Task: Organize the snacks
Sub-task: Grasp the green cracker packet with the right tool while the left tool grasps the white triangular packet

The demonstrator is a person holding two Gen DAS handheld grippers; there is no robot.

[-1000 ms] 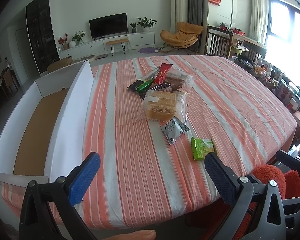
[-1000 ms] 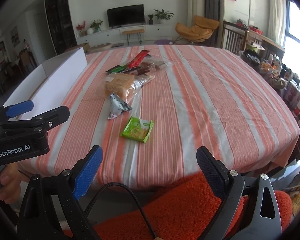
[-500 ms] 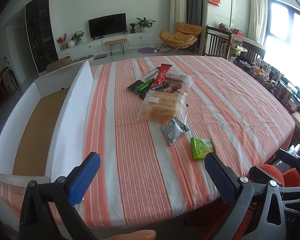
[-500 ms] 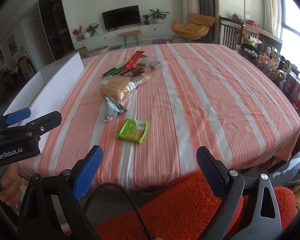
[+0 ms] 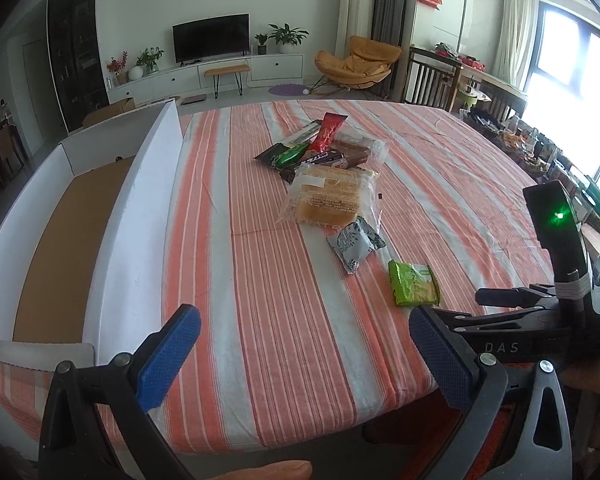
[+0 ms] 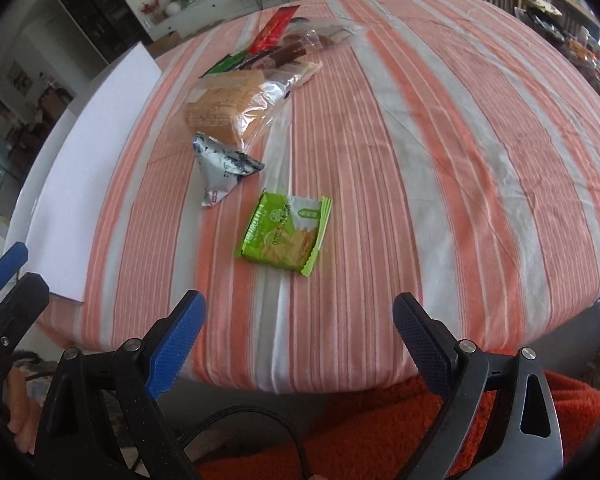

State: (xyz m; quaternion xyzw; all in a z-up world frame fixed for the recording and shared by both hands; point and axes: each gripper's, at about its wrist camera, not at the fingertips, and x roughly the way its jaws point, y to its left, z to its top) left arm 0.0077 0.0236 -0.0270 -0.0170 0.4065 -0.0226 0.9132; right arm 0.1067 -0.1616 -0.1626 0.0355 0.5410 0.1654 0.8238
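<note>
A green cracker packet [image 6: 288, 234] lies nearest the table's front edge, also in the left wrist view [image 5: 414, 283]. Behind it are a silver-blue pouch [image 6: 222, 166] [image 5: 355, 243], a bagged bread loaf [image 6: 236, 104] [image 5: 328, 198], and a pile of bars with a red packet [image 5: 328, 132] and a green one [image 5: 290, 156]. A white box with a brown floor [image 5: 60, 220] stands at the left. My right gripper [image 6: 298, 336] is open and empty just short of the green packet. My left gripper [image 5: 304, 348] is open and empty above the table's front edge.
The round table wears an orange and white striped cloth [image 5: 440, 168]. An orange-red cushion [image 6: 380, 432] sits below the front edge. The box's tall white flap [image 6: 96, 160] stands along the table's left side. Chairs and a cluttered shelf are at the far right.
My right gripper has moved forward and tilted down toward the green packet, and now shows at the right of the left wrist view. My left gripper has hardly moved.
</note>
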